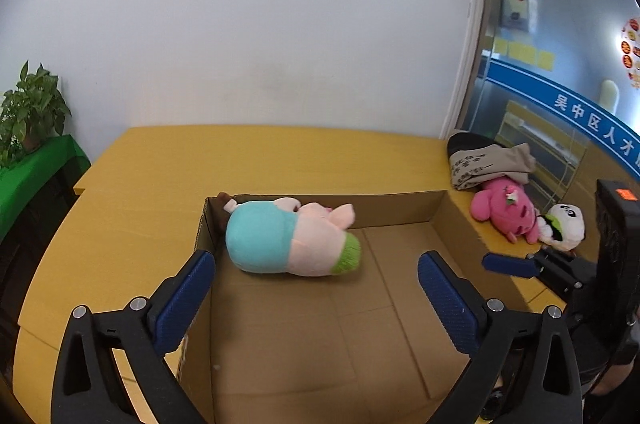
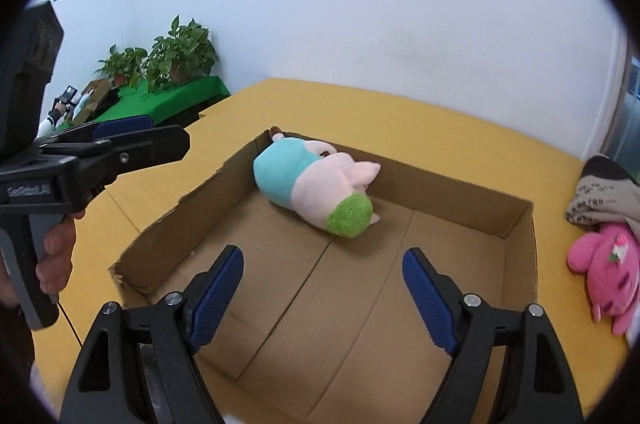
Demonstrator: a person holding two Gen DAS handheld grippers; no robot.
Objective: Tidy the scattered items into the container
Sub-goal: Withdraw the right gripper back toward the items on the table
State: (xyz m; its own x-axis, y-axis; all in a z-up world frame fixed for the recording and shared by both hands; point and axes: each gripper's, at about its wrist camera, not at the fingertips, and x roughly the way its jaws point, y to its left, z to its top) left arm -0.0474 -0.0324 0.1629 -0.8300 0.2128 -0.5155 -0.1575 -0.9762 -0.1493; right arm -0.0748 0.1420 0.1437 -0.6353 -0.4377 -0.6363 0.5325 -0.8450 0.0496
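My left gripper (image 1: pixel 316 282) hangs over the near part of the open brown cardboard box (image 1: pixel 400 208), jaws spread wide, nothing between the blue pads. My right gripper (image 2: pixel 323 290) is likewise over the box's near floor, jaws wide apart and empty. In the left wrist view its tip shows at the right, beyond the box's right wall.

One item is in: the pink plush pig with turquoise body and green snout (image 1: pixel 288 238) lies on its side against the far left corner of the box.

Still out, on the yellow table (image 1: pixel 152 159) right of the box: the hot-pink plush toy (image 1: pixel 506 209), the small white panda plush (image 1: pixel 564 226) touching it on the near side, and a folded beige printed cloth (image 1: pixel 486 161) just behind them.

Judgement: next pick is for the right gripper. Lift clear of the box wall first, swing right, come down over the pink plush's body and close across its middle, not a limb. The panda is touching it; closing too wide could drag both. Plush compresses, so close fully before lifting. Drop into the bare right half of the box.
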